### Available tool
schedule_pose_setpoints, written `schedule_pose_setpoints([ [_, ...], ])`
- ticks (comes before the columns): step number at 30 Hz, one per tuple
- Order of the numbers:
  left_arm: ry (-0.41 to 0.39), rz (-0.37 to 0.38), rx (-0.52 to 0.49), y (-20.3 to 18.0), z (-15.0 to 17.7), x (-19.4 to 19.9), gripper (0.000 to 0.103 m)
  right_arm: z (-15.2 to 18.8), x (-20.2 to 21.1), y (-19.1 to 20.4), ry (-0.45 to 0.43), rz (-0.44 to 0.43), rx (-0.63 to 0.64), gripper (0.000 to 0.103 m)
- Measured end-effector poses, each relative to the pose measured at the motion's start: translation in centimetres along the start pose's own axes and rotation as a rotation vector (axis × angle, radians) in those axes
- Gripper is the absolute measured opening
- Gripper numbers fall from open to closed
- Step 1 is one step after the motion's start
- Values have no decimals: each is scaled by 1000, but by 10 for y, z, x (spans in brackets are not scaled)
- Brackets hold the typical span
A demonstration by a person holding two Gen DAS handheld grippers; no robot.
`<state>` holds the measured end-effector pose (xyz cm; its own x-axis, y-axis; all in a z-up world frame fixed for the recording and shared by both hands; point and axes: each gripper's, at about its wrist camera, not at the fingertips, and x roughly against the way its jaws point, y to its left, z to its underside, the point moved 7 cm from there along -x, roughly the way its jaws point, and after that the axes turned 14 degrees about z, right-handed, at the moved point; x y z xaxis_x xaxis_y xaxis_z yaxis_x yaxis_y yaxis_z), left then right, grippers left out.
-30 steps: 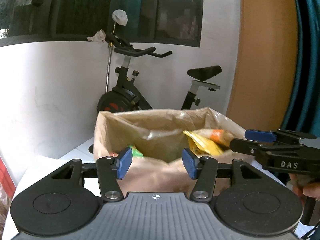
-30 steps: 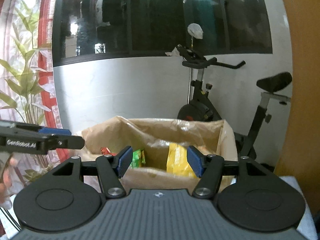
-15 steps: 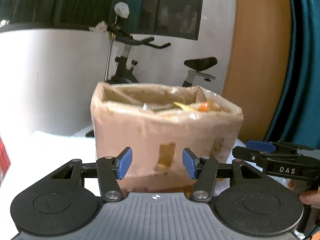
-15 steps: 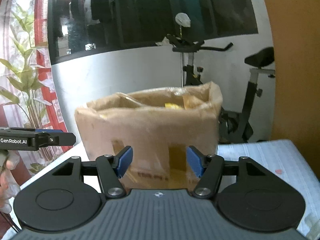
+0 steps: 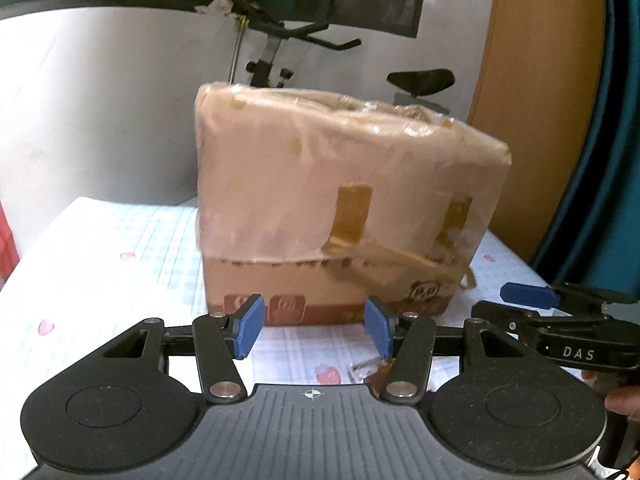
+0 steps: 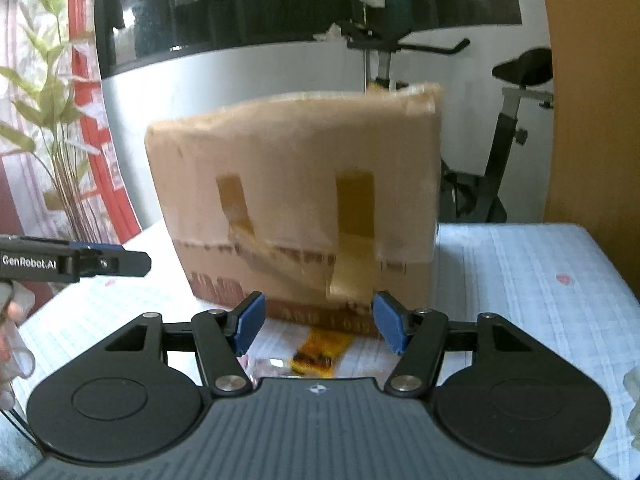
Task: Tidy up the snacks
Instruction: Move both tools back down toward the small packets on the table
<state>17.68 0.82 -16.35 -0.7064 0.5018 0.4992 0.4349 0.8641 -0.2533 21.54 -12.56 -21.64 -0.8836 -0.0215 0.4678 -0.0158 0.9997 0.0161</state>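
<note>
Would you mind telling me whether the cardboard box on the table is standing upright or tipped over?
Upright. The cardboard box rests on its base on the table, with its side walls vertical in both wrist views.

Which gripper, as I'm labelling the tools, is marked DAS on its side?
The right gripper, seen at the right edge of the left wrist view; the left gripper reads GenRobot.AI on its side instead.

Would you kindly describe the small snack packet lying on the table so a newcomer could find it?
Start at the tall cardboard box wrapped in clear plastic on the checked tablecloth. Just in front of its base lies a small flat packet. It is the only yellow-orange item there, beside a clear crinkled wrapper.
</note>
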Motion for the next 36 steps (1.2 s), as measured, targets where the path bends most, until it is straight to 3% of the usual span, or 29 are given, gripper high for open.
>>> schedule_pose_setpoints([
  [16,97,2,65,12,46,-24,58,66,-24,27,190,-55,111,65],
  [26,105,1,76,19,50,-31,58,44,-54,24,172,-19,110,65],
  [36,112,-15,92,28,55,-36,57,34,-117,26,282,1,58,65],
])
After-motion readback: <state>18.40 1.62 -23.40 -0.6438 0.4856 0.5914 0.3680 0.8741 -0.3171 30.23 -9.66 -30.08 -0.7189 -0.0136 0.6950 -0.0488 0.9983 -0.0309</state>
